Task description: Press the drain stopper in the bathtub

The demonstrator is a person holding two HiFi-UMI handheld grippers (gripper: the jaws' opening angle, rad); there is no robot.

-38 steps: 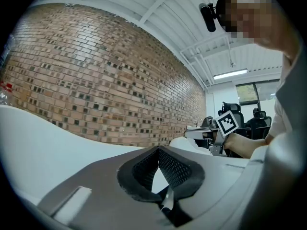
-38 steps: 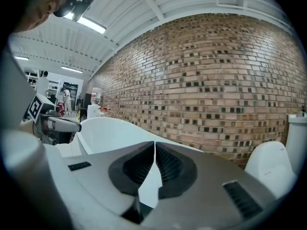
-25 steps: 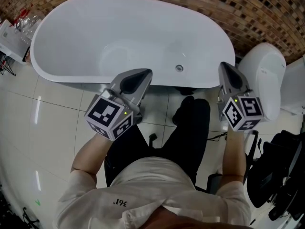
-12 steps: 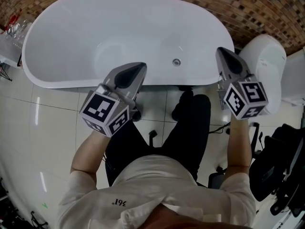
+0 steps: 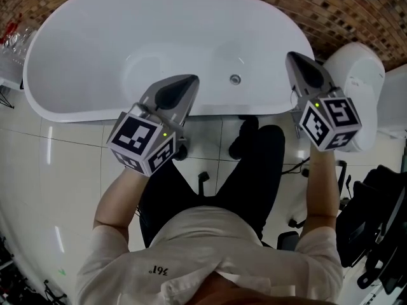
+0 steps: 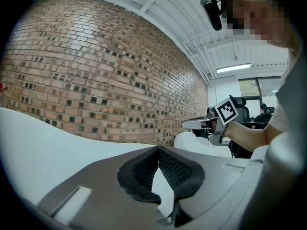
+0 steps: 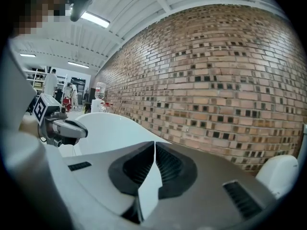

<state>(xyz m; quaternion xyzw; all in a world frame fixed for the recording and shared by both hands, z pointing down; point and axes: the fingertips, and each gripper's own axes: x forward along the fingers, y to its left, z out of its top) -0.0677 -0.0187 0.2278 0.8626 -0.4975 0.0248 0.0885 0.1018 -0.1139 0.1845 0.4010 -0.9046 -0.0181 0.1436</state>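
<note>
White bathtub (image 5: 82,49) stands against a brick wall (image 5: 356,11), with the drain stopper (image 5: 235,79) on its floor near the near rim. Left gripper (image 5: 189,81) is held over that near rim, jaws together, nothing between them. Right gripper (image 5: 292,58) is at the tub's right end beside a white toilet (image 5: 359,75), jaws likewise closed and empty. Neither touches the stopper.

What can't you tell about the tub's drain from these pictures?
- Drain stopper, head view: too small to tell raised from pressed.
- Both gripper views: stopper not in frame, only bathtub edge and brick wall.
- Bathtub's near rim, head view: partly covered by left gripper.
</note>
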